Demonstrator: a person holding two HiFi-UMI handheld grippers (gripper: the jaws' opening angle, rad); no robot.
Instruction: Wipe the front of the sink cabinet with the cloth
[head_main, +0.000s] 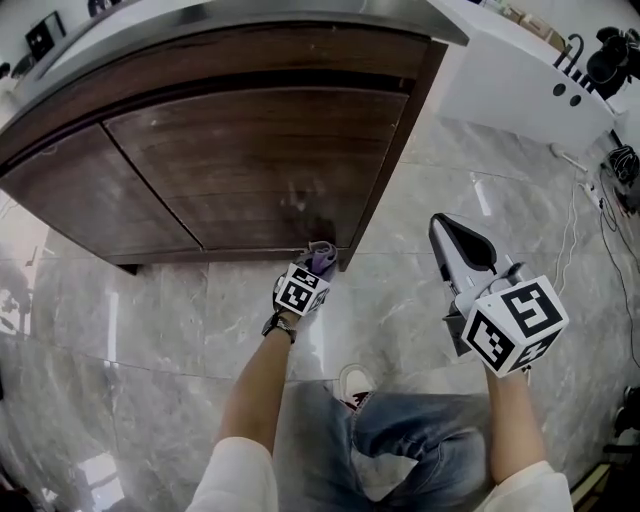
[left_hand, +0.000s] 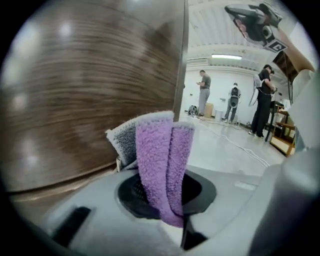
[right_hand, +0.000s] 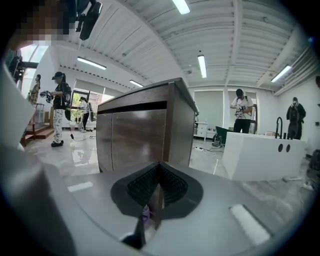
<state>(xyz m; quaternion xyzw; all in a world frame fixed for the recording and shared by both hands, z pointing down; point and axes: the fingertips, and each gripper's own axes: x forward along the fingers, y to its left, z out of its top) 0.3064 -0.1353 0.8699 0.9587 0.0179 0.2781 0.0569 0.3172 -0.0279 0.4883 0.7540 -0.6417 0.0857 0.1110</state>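
Fingers of the left gripper are pinching a folded purple cloth, and a grey side is showing at its 9 o'clock edge. The cloth is sticking out past the fingertips. In the head view it is sitting at the lower right corner of the dark wooden cabinet, at 12 o'clock from the gripper, right at the bottom edge of the right-hand door. Whether it is actually touching the wood is not showing clearly. In the left gripper view the wood front is filling the picture from 12 round to 9 o'clock.

Fingers of the right gripper are pressing together with nothing between them. That gripper is hovering over the grey marble floor at 3 o'clock from the left one, well apart from the cabinet.

A white block with a black tap is standing at 1 o'clock in the head view. People are standing in the background of both gripper views.
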